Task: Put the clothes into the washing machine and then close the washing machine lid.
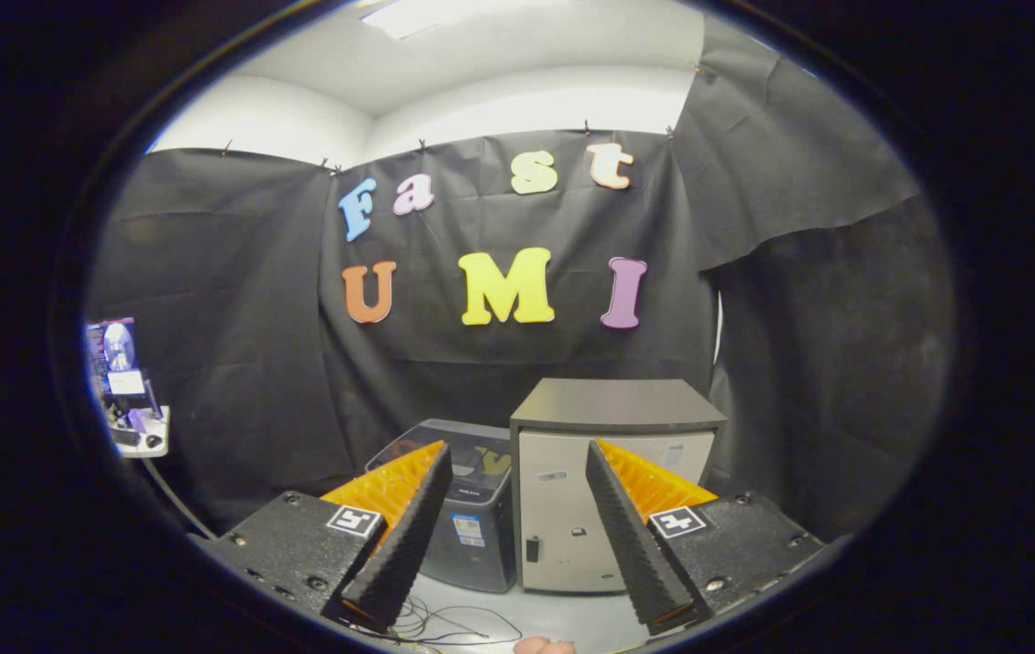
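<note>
Ridged fingers of hand-held gripper [517, 472] apart before boxy washing machine [467, 509].

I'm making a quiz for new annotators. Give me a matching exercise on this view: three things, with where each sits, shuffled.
Things:
1. dark washing machine
2. light cabinet
3. cables

Places:
A. on the floor between the fingers
B. beyond the left finger, beside the cabinet
C. beyond the gap of the open claw, nearer the right finger

Pairs: 1-B, 2-C, 3-A
</note>
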Action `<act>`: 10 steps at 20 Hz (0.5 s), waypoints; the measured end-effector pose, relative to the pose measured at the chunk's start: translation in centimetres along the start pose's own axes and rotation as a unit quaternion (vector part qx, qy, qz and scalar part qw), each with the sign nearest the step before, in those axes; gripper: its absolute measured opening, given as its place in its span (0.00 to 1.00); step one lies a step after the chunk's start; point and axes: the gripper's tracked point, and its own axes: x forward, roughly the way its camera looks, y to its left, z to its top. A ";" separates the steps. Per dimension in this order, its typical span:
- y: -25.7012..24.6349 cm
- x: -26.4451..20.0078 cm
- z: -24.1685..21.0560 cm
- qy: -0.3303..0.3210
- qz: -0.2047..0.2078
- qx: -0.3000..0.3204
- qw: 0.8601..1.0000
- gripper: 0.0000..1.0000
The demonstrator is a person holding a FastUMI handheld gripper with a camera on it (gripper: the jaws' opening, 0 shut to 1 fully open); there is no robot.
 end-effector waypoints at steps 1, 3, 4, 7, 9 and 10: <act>0.0 0.0 0.0 0.000 0.001 0.000 1.000 0.93; -0.1 -0.1 -0.2 0.001 0.001 -0.002 1.000 0.92; -0.1 -0.2 -0.2 0.001 0.001 -0.002 1.000 0.93; 0.1 -0.2 -0.1 0.002 0.002 0.001 1.000 0.93; 0.3 -0.2 -0.1 0.001 0.001 0.005 1.000 0.93; 0.4 -0.1 -0.1 0.001 0.001 0.005 1.000 0.93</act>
